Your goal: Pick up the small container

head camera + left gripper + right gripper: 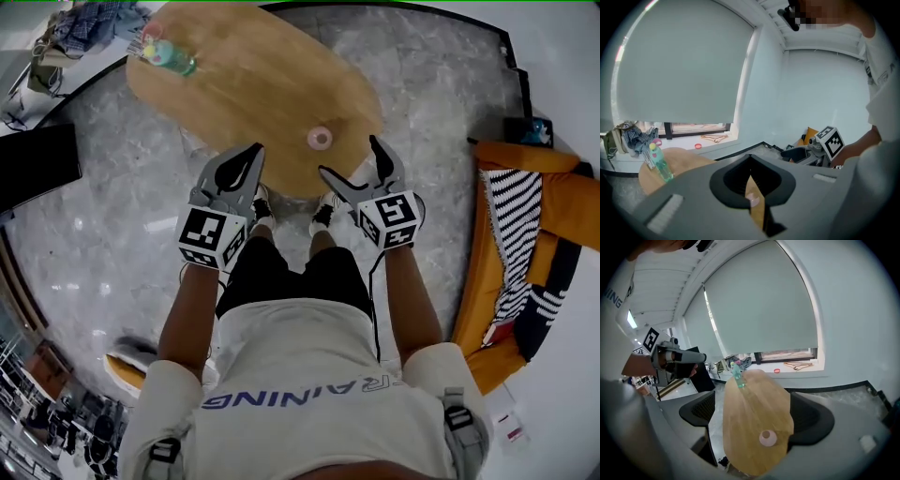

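Tabletop (253, 84) small container (320, 138); windowsill hanger (796, 365) gripper views only.

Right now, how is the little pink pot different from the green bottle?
The little pink pot is short and round; the green bottle is taller and slim. The pot sits at the wooden table's near end, the bottle at its far end. Both rest on it.

Bare wood is lying open all around the small pink round container (320, 138) on the oval wooden table (244, 89). A green plastic bottle (172, 59) is standing well apart at the table's far end.
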A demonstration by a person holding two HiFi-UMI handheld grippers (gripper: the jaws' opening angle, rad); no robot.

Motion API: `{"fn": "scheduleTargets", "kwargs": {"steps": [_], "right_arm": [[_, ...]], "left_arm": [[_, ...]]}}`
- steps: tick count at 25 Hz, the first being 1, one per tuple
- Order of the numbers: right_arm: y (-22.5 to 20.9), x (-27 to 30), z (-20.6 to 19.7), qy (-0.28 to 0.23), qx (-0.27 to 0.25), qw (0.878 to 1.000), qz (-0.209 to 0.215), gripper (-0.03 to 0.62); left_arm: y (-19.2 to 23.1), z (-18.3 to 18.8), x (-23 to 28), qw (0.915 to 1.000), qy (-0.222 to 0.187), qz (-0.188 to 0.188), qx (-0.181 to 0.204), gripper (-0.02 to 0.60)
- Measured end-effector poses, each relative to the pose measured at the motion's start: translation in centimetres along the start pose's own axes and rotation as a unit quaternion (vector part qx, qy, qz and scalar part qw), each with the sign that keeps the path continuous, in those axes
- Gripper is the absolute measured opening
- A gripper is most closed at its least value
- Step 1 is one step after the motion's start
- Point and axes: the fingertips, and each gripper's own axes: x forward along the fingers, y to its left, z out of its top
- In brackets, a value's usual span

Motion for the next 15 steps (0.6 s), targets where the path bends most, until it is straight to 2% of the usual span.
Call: {"fn": "scheduleTargets", "kwargs": {"steps": [15], "right_arm": [[-4.4, 14.3, -15.4, 0.03, -0.044, 0.999, -0.012, 0.525]], "left_arm": [[3.9, -13.5, 8.1, 0.9984, 0.049, -0.022, -0.019, 0.002]]}}
